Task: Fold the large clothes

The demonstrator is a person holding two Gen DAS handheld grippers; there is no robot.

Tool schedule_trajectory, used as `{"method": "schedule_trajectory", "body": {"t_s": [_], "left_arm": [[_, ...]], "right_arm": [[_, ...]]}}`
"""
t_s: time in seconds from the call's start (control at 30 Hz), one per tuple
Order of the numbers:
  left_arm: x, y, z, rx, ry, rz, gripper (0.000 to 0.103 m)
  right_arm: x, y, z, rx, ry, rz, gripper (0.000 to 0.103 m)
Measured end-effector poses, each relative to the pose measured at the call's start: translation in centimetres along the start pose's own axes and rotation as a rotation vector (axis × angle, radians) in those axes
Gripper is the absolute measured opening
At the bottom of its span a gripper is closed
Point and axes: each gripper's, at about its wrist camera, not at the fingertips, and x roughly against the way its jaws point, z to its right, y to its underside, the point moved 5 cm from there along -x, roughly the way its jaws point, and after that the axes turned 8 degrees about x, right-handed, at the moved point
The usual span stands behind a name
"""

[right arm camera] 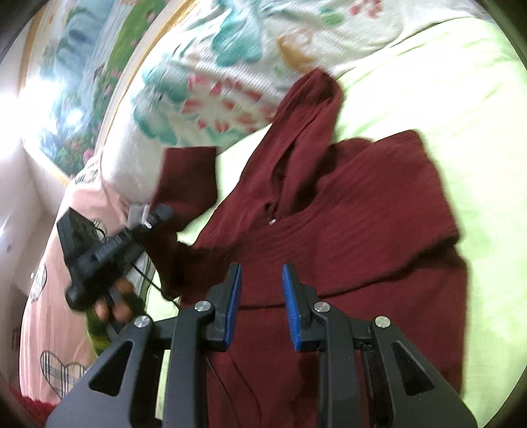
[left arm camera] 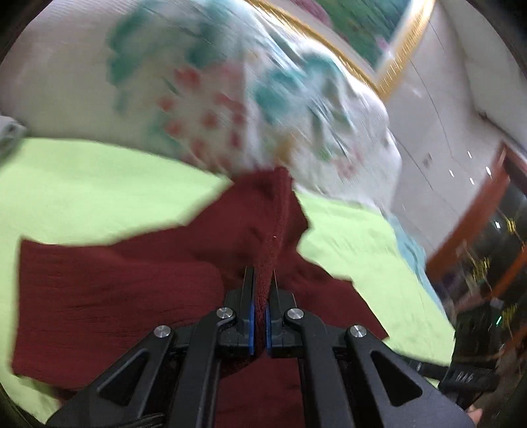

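A dark red hooded garment (right arm camera: 346,210) lies on a lime-green bed sheet (right arm camera: 461,98), its hood pointing toward the pillows. My left gripper (left arm camera: 262,273) is shut on a sleeve of the dark red garment (left arm camera: 273,210) and holds it lifted. In the right wrist view the left gripper (right arm camera: 145,217) shows at the left, gripping the sleeve end (right arm camera: 187,177) above the sheet. My right gripper (right arm camera: 261,266) is open and empty, hovering over the garment's body.
Floral white pillows (left arm camera: 204,92) lie at the head of the bed (right arm camera: 210,75). A pink cloth with heart prints (right arm camera: 59,296) lies at the left. A gold-framed picture (left arm camera: 365,29) hangs on the wall. Wooden furniture (left arm camera: 477,230) stands at the right.
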Motion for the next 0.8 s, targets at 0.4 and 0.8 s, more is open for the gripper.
{"method": "schedule_trajectory", "body": {"t_s": [0.4,0.8], "left_arm": [[-8.5,9.4,3.3,-0.061,-0.042,-0.230,0.028],[7.2,7.8,-9.4,0.092,-0.262,-0.091,0.048]], "right_arm": [[1.6,-0.6,3.1,-0.105,0.036,0.020,0.049],[-1.8,-1.3,3.0,-0.076,0.096,-0.014,0.062]]}}
